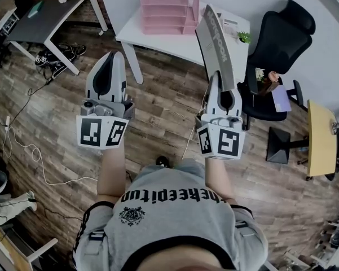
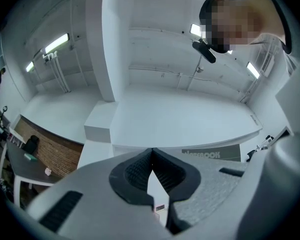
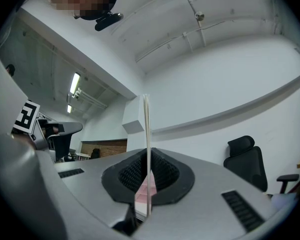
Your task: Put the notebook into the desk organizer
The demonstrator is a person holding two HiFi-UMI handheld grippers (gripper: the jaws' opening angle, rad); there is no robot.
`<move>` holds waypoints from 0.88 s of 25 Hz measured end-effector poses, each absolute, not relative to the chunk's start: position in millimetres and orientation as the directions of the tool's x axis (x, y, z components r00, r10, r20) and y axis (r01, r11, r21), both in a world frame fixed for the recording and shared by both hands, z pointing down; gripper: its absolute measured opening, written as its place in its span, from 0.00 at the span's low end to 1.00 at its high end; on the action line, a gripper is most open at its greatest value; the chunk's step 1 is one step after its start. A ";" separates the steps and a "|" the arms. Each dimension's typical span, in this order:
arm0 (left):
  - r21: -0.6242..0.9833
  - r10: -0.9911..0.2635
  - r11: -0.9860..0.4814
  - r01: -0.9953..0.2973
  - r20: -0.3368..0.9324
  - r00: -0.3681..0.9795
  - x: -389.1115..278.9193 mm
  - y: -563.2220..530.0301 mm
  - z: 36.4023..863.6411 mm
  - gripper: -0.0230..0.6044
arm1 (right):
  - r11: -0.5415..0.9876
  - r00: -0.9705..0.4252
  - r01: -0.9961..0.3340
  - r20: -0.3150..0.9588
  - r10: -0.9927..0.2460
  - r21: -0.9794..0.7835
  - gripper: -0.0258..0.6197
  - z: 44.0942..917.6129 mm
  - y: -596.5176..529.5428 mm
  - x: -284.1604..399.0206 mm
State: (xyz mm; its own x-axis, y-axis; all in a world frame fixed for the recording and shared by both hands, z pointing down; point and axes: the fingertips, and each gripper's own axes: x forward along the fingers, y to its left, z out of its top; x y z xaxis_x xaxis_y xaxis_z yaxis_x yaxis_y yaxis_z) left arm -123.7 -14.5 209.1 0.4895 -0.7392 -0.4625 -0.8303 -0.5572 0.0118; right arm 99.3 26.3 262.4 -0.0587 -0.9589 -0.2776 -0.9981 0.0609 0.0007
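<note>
I get bright, even light; ceiling tubes (image 2: 56,43) glare at ten o'clock in the left gripper view; fisheye edges bend, darkening.

Desk organizer (image 1: 164,13) top cut off by head view's upper edge. Notebook (image 1: 217,44) lower end hidden between right gripper (image 1: 219,78) jaws. Edge-on in right gripper view, cover unseen.

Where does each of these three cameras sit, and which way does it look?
Head view: on the person's head, looking down at floor, forearms, left gripper, right gripper holding the notebook, organizer.
Left gripper view: on that gripper, looking up along its shut, empty jaws; person's head above.
Right gripper view: on that gripper, looking along jaws clamping the notebook edge-on.
Shared: all three show the notebook; both gripper views show the person's head.
</note>
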 end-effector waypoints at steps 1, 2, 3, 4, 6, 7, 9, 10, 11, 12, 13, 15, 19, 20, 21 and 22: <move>0.015 -0.739 -0.560 -0.828 -0.462 0.491 -126.6 -19.1 210.4 0.04 | 0.059 -0.057 -0.998 -0.275 -0.960 0.001 0.05 263.8 22.9 96.0; 0.018 -0.738 -0.563 -0.826 -0.460 0.493 -128.9 -23.7 211.8 0.04 | 0.057 -0.055 -0.998 -0.271 -0.961 0.001 0.05 265.2 19.6 93.3; 0.023 -0.738 -0.566 -0.824 -0.459 0.494 -130.3 -28.4 213.5 0.04 | 0.054 -0.052 -0.999 -0.267 -0.962 0.002 0.05 266.6 16.2 91.5; 0.026 -0.738 -0.569 -0.822 -0.456 0.497 -131.0 -33.2 215.3 0.04 | 0.050 -0.049 -0.999 -0.262 -0.964 0.002 0.05 267.9 12.9 90.6; 0.034 -0.738 -0.575 -0.817 -0.451 0.501 -131.0 -42.6 218.9 0.04 | 0.042 -0.042 -0.999 -0.254 -0.966 0.005 0.05 270.1 5.7 90.5; 0.038 -0.739 -0.578 -0.815 -0.450 0.502 -131.0 -47.5 220.3 0.04 | 0.039 -0.039 -0.999 -0.251 -0.967 0.007 0.05 270.8 1.3 91.0; 0.045 -0.740 -0.579 -0.814 -0.448 0.502 -131.2 -58.1 222.4 0.04 | 0.035 -0.036 -0.999 -0.245 -0.969 0.009 0.05 271.1 -9.3 92.2; 0.048 -0.742 -0.578 -0.815 -0.447 0.500 -131.6 -63.4 223.2 0.04 | 0.035 -0.036 -0.999 -0.244 -0.969 0.010 0.05 270.9 -15.0 92.9; 0.049 -0.743 -0.576 -0.816 -0.447 0.497 -132.3 -68.8 223.9 0.04 | 0.035 -0.037 -0.999 -0.244 -0.969 0.012 0.05 270.7 -20.8 93.2; 0.051 -0.745 -0.572 -0.818 -0.449 0.493 -133.3 -74.3 224.5 0.04 | 0.037 -0.039 -0.999 -0.245 -0.969 0.014 0.05 270.5 -26.8 93.2; 0.052 -0.747 -0.569 -0.821 -0.451 0.489 -134.6 -79.8 224.9 0.04 | 0.040 -0.043 -0.999 -0.247 -0.968 0.017 0.05 270.4 -33.0 92.6; 0.052 -0.749 -0.561 -0.826 -0.456 0.480 -137.1 -91.2 224.7 0.04 | 0.049 -0.053 -0.999 -0.251 -0.966 0.023 0.05 270.3 -46.0 90.8; 0.048 -0.749 -0.552 -0.833 -0.467 0.470 -135.3 -118.1 223.0 0.04 | 0.063 -0.068 -0.998 -0.263 -0.962 0.029 0.05 268.9 -76.4 92.3; 0.046 -0.749 -0.550 -0.834 -0.470 0.467 -134.2 -125.6 221.9 0.04 | 0.067 -0.072 -0.997 -0.266 -0.961 0.029 0.05 267.8 -84.9 93.3; 0.045 -0.749 -0.547 -0.836 -0.473 0.465 -133.2 -133.2 220.4 0.04 | 0.070 -0.075 -0.997 -0.269 -0.960 0.030 0.05 266.5 -93.7 94.3; 0.043 -0.749 -0.545 -0.837 -0.474 0.463 -132.3 -141.1 218.7 0.04 | 0.073 -0.079 -0.997 -0.272 -0.959 0.030 0.05 264.7 -102.7 95.3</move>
